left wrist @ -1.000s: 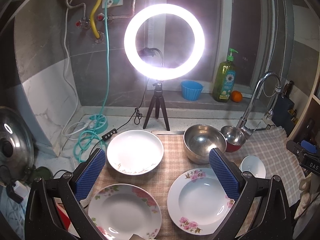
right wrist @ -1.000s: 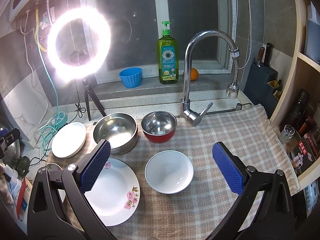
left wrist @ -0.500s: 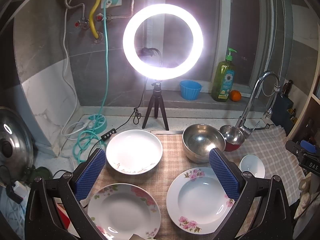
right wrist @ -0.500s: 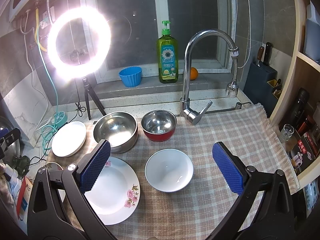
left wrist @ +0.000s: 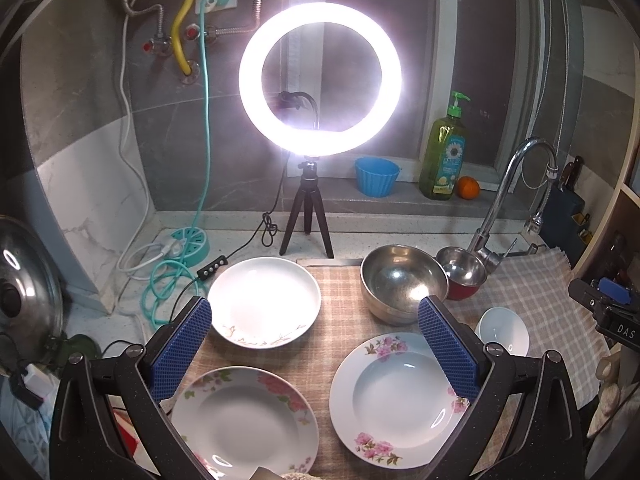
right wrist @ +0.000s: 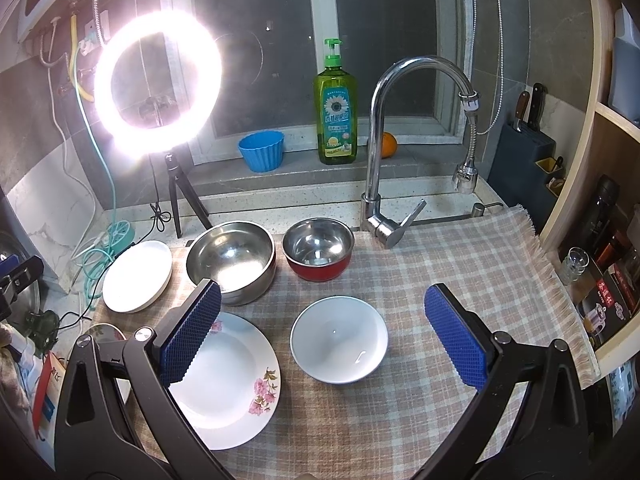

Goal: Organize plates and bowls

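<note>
We hold the left hand-held gripper (left wrist: 314, 346) level above the surface, its blue-padded fingers (left wrist: 180, 350) spread wide and gripping nothing. Our right hand-held gripper (right wrist: 322, 334) hovers likewise, fingers (right wrist: 456, 336) parted wide, empty, angled slightly downward.

Pink-flowered white plate (right wrist: 224, 380); plain white bowl (right wrist: 339, 340); red-sided steel bowl (right wrist: 319, 254); beige checked cloth (right wrist: 460, 264).

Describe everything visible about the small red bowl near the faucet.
The small red bowl has a glossy red outer wall and a shiny steel-looking lining and rim. It stands upright and empty on the checked cloth, just in front of the faucet's base. It sits right beside the large steel bowl; whether they touch cannot be told. Neither gripper is near it.
</note>
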`<state>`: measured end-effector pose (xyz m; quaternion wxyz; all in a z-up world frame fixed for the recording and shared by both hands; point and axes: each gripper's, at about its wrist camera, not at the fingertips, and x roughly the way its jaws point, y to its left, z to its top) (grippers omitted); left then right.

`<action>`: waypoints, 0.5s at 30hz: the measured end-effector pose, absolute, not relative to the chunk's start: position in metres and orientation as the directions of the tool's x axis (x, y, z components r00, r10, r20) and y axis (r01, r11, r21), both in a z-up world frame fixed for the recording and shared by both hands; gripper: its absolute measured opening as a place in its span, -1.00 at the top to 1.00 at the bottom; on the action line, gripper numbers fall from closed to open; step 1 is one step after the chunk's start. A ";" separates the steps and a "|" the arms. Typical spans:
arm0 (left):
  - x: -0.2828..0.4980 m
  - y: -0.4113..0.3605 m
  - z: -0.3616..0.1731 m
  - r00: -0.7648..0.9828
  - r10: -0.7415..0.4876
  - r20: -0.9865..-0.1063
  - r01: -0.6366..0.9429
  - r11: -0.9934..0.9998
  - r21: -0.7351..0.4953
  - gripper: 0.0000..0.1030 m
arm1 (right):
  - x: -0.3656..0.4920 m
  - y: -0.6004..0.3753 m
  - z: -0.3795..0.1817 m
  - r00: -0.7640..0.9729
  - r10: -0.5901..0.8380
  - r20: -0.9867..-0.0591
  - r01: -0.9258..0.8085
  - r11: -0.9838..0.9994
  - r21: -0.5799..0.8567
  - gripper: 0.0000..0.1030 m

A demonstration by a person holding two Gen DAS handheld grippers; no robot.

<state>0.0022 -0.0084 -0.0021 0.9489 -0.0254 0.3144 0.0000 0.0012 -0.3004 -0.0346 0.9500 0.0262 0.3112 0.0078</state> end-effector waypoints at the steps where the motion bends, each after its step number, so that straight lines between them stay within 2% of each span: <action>1: 0.003 -0.009 -0.002 0.802 -0.017 -0.598 -0.014 0.999 -0.047 -0.98 | 0.001 -0.301 -0.035 0.806 0.032 -0.591 0.001 0.998 0.055 -1.00; 15: 0.008 -0.014 -0.005 0.800 -0.026 -0.599 0.001 0.999 -0.043 -0.98 | 0.000 -0.299 -0.035 0.800 0.031 -0.599 -0.006 0.999 0.043 -1.00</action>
